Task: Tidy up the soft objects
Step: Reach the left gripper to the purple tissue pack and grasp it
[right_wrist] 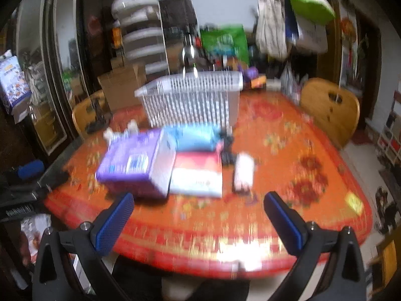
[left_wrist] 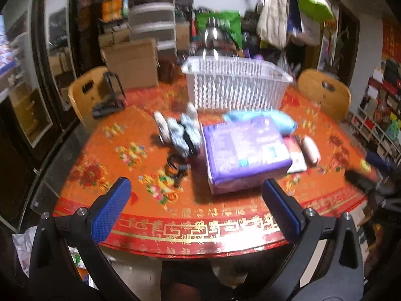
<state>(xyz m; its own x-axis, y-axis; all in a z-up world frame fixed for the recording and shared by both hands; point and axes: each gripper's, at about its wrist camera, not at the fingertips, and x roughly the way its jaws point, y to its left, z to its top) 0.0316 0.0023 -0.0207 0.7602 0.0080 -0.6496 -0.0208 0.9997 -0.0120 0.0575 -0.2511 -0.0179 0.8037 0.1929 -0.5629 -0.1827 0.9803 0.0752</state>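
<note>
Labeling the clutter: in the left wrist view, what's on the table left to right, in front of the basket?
Rolled socks → purple pack → red-and-white pack → small pale roll. Left gripper open, short of them all.

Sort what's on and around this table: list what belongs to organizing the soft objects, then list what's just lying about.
For the job:
- purple soft pack
- light blue bundle
- pink and white pack
- rolled socks
- small white roll
- white basket, likely the destination
- left gripper and right gripper, both open, empty

Lying about:
- black stand
- wooden chairs
- cardboard boxes
- hanging bags
</note>
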